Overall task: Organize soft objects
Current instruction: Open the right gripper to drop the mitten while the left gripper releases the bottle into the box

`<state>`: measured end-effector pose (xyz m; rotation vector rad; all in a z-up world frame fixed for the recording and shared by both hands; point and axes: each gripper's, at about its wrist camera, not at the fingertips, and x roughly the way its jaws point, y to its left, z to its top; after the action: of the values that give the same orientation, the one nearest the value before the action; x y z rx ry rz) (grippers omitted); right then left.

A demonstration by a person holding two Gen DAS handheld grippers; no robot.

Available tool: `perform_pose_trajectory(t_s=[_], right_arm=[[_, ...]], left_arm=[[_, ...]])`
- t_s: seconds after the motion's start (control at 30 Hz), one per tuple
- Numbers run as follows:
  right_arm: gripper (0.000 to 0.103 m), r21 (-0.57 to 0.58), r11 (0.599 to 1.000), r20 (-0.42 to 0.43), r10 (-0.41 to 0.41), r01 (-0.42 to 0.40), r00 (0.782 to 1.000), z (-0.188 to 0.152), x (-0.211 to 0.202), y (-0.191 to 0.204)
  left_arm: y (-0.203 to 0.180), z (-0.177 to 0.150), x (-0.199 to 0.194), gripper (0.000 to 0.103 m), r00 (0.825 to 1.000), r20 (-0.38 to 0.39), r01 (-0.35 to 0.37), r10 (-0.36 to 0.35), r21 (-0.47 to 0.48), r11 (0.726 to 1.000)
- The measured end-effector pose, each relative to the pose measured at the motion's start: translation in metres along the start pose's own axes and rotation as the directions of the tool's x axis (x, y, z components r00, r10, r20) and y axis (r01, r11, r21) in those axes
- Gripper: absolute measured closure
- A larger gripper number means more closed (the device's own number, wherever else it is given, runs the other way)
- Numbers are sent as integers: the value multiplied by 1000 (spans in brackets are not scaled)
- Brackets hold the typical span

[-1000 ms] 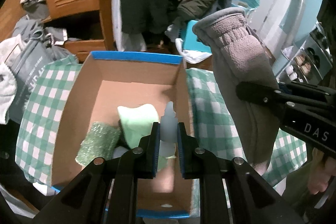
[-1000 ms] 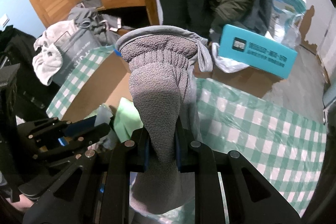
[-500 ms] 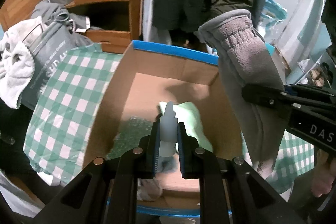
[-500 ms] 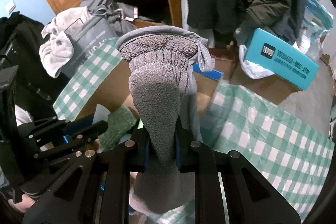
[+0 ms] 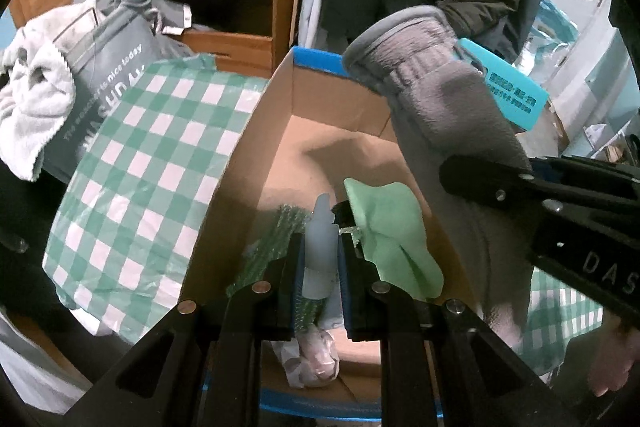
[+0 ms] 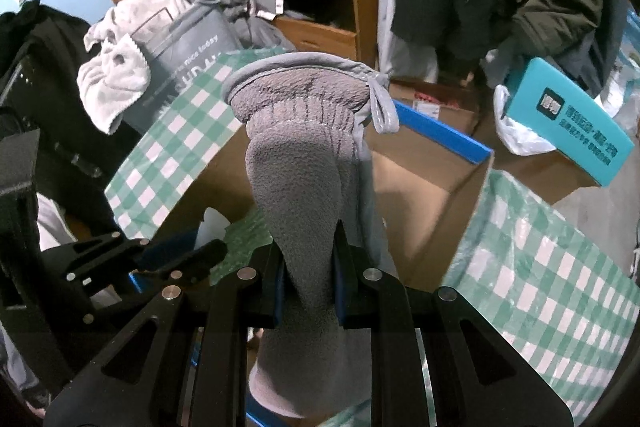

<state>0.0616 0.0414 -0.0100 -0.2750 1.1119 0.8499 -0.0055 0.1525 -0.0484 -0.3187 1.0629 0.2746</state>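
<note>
We hold 2 things over the cardboard box. Our right tool is clamped on a grey fleece mitten, long axis running away from the tool, cuff farthest. Our left tool pinches a translucent white piece. The box lies just below both; the left is nearer its floor.

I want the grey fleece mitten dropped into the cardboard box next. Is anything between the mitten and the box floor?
Partly. The grey fleece mitten, clamped in the right gripper, hangs at the cardboard box. Inside lie a pale green cloth and a green scrubby pad near the front; the far floor looks bare.
</note>
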Motion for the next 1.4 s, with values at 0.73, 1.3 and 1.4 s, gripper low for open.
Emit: perform_pose_trajectory(t_s=[0.73,1.3,1.4], right_arm=[[34,84,996,86,-21,13,996,-4,-36,-21],[30,127,990,227,-95,68,969,-41,-117,-47],[30,137,987,235,-111,80,966,-51,-125,-53]], left_arm=[[-13,2,-36,50,999,48,-20,20,19,1000],[-62,-2,-79,24,992,125,17,-32,117,993],[-72,-2,-84,23,991,131,20,-38,134,991]])
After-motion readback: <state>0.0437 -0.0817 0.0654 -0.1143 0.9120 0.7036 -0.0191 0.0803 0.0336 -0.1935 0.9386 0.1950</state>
